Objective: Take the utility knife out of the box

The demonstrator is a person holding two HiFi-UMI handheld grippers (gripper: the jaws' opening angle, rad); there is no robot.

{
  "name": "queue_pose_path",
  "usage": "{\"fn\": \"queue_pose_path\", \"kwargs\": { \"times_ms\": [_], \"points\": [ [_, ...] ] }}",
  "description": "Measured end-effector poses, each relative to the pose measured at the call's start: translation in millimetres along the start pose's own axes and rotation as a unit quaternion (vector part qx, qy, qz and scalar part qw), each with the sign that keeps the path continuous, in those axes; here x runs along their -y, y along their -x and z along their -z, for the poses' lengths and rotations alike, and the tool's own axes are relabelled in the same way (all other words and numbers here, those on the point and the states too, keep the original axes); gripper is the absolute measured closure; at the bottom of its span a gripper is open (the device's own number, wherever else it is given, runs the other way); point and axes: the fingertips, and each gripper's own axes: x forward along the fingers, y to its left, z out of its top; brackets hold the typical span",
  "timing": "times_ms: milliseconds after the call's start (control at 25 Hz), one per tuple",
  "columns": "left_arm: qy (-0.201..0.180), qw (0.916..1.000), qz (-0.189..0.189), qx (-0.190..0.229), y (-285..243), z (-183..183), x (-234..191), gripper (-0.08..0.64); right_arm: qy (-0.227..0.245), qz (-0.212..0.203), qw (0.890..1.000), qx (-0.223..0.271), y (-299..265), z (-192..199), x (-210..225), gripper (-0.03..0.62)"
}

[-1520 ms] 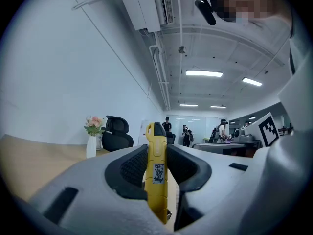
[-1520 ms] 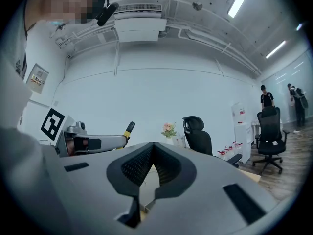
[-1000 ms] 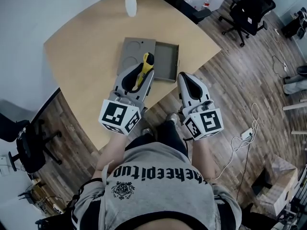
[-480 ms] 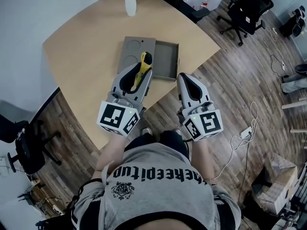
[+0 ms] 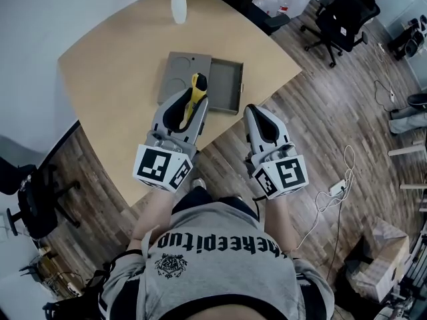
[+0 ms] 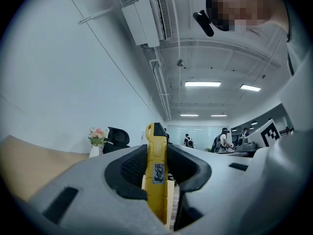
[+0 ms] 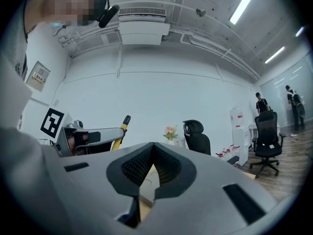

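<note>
The yellow utility knife [image 5: 194, 96] with a black tip stands clamped between the jaws of my left gripper [image 5: 189, 103], held above the table in front of the open grey box [image 5: 226, 85]. In the left gripper view the knife [image 6: 156, 174] rises upright between the two dark pads, which press on its sides. My right gripper [image 5: 261, 120] hangs beside it over the table's edge, its jaws meeting at the tip with nothing between them [image 7: 152, 148]. From the right gripper view the knife [image 7: 121, 131] pokes up out of the left gripper.
The box lid [image 5: 177, 76] lies flat to the left of the tray. A white vase with flowers [image 5: 177, 5] stands at the far side of the wooden table [image 5: 107, 65]. Black office chairs [image 5: 343, 12] stand on the plank floor to the right.
The whole view has drifted a little, so box and grippers sit slightly higher and further left. The knife stays in the left gripper, clear of the box.
</note>
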Motion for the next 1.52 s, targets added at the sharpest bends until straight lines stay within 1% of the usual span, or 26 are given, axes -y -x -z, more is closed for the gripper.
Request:
{"fn": "queue_pose_path", "kwargs": {
  "times_ms": [480, 920, 1520],
  "points": [
    [-0.008, 0.9994, -0.033, 0.010, 20, -5, 41, 0.428, -0.001, -0.036, 0.999, 0.000, 38, -8, -1, 0.587],
    [-0.016, 0.9983, -0.053, 0.018, 42, -8, 83, 0.428, -0.005, -0.059, 0.998, 0.003, 78, -12, -4, 0.586],
    [-0.023, 0.9961, -0.081, 0.027, 61, -9, 114, 0.428, -0.004, -0.088, 0.996, 0.007, 109, -14, -8, 0.588]
  ]
}}
